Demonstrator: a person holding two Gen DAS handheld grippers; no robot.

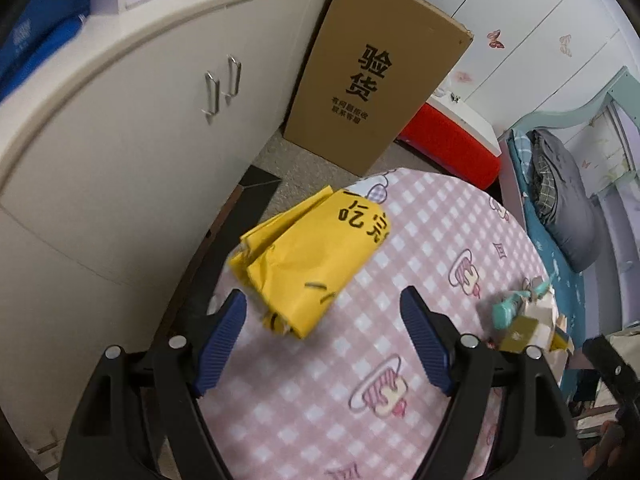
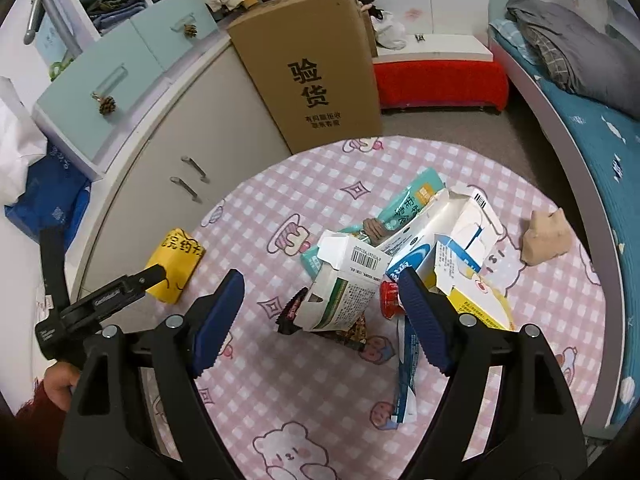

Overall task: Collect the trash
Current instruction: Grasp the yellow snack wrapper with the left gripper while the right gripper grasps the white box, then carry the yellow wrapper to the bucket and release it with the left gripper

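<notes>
Each claw (image 1: pixel 324 308) (image 2: pixel 322 290) has black plastic arms with silver round screws and ribbed dark-blue fingers (image 1: pixel 224 338). The person's bare hand (image 2: pixel 60 386) shows beside a dark red sleeve (image 2: pixel 34 404).

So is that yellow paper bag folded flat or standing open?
Folded and lying on its side: the yellow bag shows creased flaps at one end and no open mouth, resting at the table edge.

a tall cardboard box (image 2: pixel 316 68) stands between white cabinet (image 2: pixel 192 152) and red bench (image 2: pixel 440 76).

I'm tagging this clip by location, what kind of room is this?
Most likely a bedroom: a bed with a grey quilt, folded clothes in a cubby, and a cabinet.
</notes>
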